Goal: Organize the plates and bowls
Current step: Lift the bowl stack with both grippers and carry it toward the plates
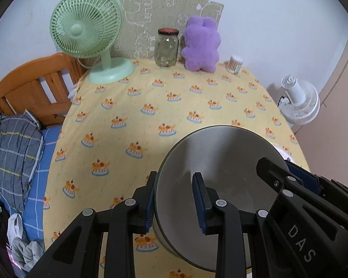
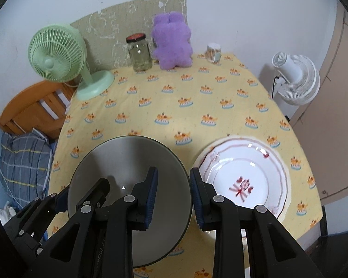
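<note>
Both claws are seen clamped on the same grey metal bowl (image 1: 220, 185), one at each side of its rim. By the left gripper (image 1: 176, 203) the bowl's left wall is pinched: one blue-padded finger is set outside the wall and the other inside the bowl. By the right gripper (image 2: 172, 199) the opposite wall is pinched likewise, its left finger being placed inside the bowl and its right finger outside. The bowl is held slightly tilted above the yellow tablecloth (image 1: 174, 106), and a shadow is cast beneath it.

Just to the right of the right gripper, a white plate (image 2: 246, 176) with a red-brown rim line and a red mark at its centre is laid flat on the cloth. Whether the bowl and plate touch cannot be told.

Well ahead of both grippers, along the far edge of the table, a green fan (image 1: 88, 34), a glass jar (image 1: 167, 47) with a dark lid, a purple plush toy (image 1: 200, 44) and a small tub of cotton swabs (image 1: 235, 64) are lined up. Beyond the table's right edge a white fan (image 2: 294, 78) is seen, and to the left a wooden bed frame (image 1: 34, 85).
</note>
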Action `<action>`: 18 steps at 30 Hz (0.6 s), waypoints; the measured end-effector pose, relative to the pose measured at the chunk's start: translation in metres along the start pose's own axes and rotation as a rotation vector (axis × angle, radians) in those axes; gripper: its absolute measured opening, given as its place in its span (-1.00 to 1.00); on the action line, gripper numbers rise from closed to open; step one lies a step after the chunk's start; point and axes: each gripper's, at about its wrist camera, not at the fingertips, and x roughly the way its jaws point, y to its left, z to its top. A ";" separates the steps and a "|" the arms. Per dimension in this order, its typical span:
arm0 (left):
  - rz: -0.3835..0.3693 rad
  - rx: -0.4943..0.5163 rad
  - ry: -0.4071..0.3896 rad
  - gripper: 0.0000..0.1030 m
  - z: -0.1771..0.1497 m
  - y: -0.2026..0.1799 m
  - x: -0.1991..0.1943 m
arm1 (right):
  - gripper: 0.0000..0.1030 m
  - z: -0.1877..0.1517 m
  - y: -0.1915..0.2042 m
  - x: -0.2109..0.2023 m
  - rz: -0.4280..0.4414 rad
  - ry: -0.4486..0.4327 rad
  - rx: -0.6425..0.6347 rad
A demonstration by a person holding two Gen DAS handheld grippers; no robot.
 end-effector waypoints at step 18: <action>0.006 -0.045 0.105 -0.47 -0.027 0.018 0.033 | -0.38 -0.024 0.019 0.039 -0.027 0.109 -0.078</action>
